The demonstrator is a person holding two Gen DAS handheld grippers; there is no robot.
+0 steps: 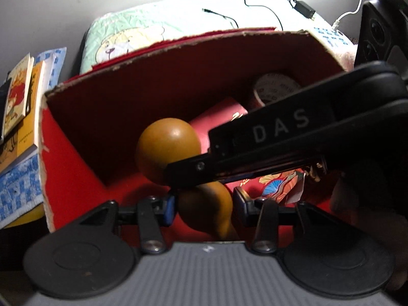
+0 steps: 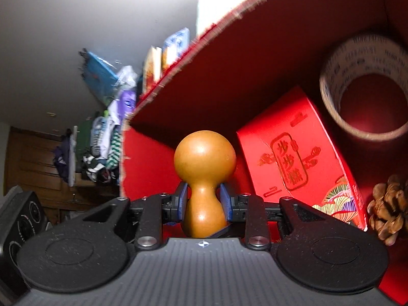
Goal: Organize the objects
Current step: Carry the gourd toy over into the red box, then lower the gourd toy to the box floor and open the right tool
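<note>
Nearest the right wrist camera, the right tool (image 2: 202, 201) is clamped on the narrow waist of a tan gourd (image 2: 204, 176), its blue pads (image 2: 182, 199) pressing both sides. That gourd sits inside a red cardboard box (image 2: 204, 76), its round bulb pointing toward the box's far wall. Just right of it leans a red gift carton (image 2: 293, 158) with gold lettering, then a roll of printed tape (image 2: 364, 89) standing on edge near the far corner, and a pine cone (image 2: 390, 206) at the right edge.

From the left wrist camera, a stack of books (image 1: 20, 107) lies outside the box at far left. The left tool (image 1: 204, 205) stands with its fingers apart on either side of the gourd's lower bulb, one pad (image 1: 169, 209) just beside it; whether they touch I cannot tell. The right tool's black body crosses above, marked DAS. Behind the box lie a cartoon-printed pillow (image 1: 122, 35) and a black cable (image 1: 262, 7).
</note>
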